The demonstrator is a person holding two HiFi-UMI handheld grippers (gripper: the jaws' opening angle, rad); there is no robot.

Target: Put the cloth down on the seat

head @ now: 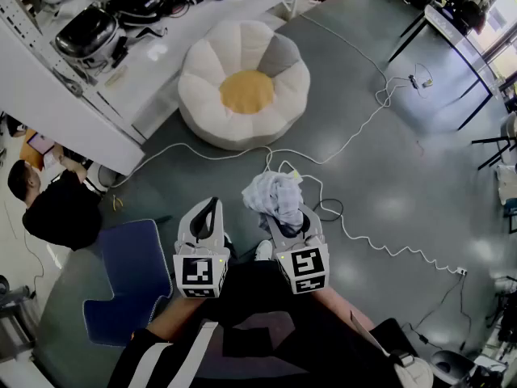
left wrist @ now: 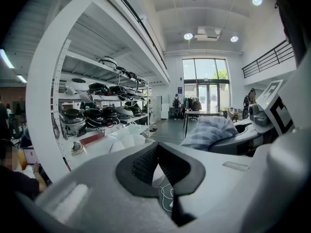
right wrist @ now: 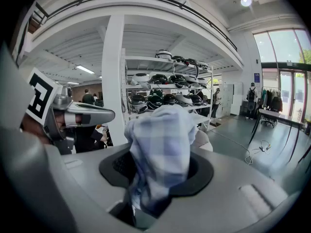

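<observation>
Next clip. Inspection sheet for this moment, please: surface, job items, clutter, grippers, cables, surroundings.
Surface: grey floor, glossy, no spills seen.
Job's things: flower-shaped cushion seat on the floor, nothing on it; checked cloth bunched up in the right gripper, not yet over the seat.
Clutter: blue mat on the floor at lower left.
Grippers: left gripper jaws together, nothing between them; right gripper closed on the cloth.
Cables: white cable snakes over the floor between the grippers and the seat.
Surroundings: white shelving loaded with helmet-like gear; seated person in black at left; black-legged table at right.
</observation>
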